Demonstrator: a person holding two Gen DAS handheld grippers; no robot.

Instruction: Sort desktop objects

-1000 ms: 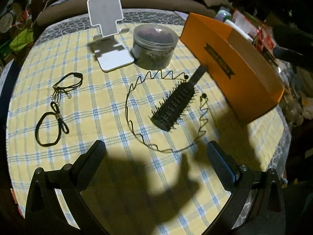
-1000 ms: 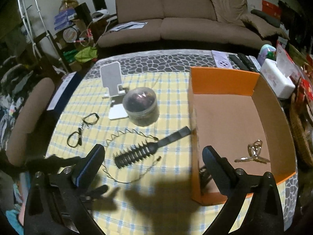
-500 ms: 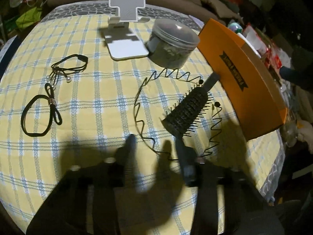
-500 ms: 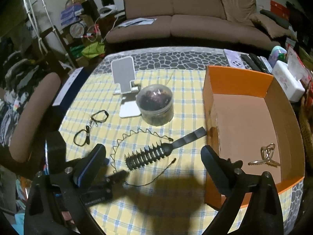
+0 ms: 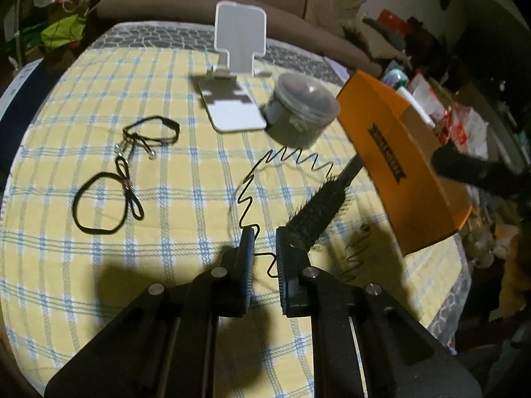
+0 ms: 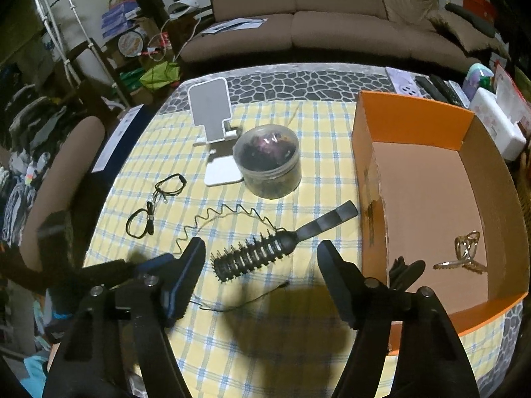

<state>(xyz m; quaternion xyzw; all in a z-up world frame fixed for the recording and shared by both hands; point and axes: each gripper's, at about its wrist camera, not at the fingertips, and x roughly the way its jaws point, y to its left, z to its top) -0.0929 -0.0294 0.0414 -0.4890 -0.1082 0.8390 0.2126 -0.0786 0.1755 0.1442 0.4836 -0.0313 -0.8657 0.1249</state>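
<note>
While the left claw [image 5: 264,252] is closing, the wavy headband [image 5: 247,195] wire runs between its jaws, a gap still showing each side; the brush [image 5: 318,214] lies just right. A second ago these jaws stood wide. Hair ties [image 5: 109,195] lie far left on the checked desk [image 5: 99,265].

From the right view, the right claw [image 6: 260,262], apart and closing, brackets the brush [image 6: 255,253], not touching it. It has narrowed since. An orange box [image 6: 411,116] stands right, a sofa [image 6: 298,16] beyond.
</note>
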